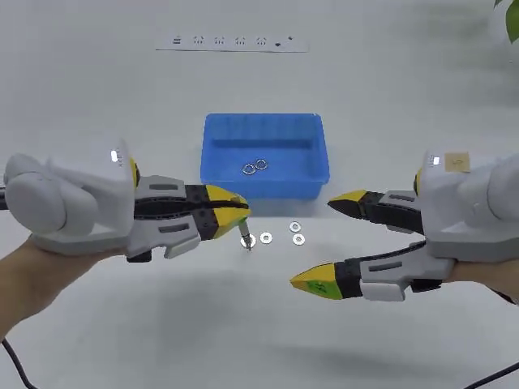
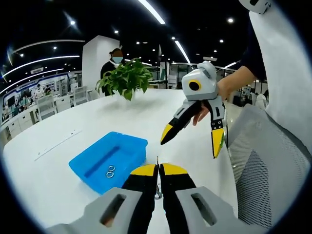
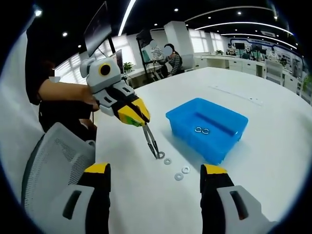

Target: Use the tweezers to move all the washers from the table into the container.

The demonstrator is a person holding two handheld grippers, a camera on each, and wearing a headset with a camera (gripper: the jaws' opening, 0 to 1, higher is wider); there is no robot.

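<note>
My left gripper (image 1: 241,213) is shut on metal tweezers (image 1: 245,232), which point down to the table. Their tips meet the leftmost of several loose washers (image 1: 266,237) lying in front of the blue container (image 1: 268,188). Two washers (image 1: 255,167) lie inside the container. My right gripper (image 1: 315,241) hovers open just right of the loose washers, holding nothing. In the right gripper view the tweezers (image 3: 151,139) reach a washer (image 3: 161,155), and my own jaws stand wide apart (image 3: 156,170). In the left gripper view my jaws are shut (image 2: 157,169) beside the container (image 2: 129,141).
A white power strip (image 1: 231,41) lies at the far edge of the white table (image 1: 243,332). A green plant (image 2: 124,80) stands at the table's far right corner. A grey mesh chair (image 3: 53,156) stands by the near edge, and people are seated in the background.
</note>
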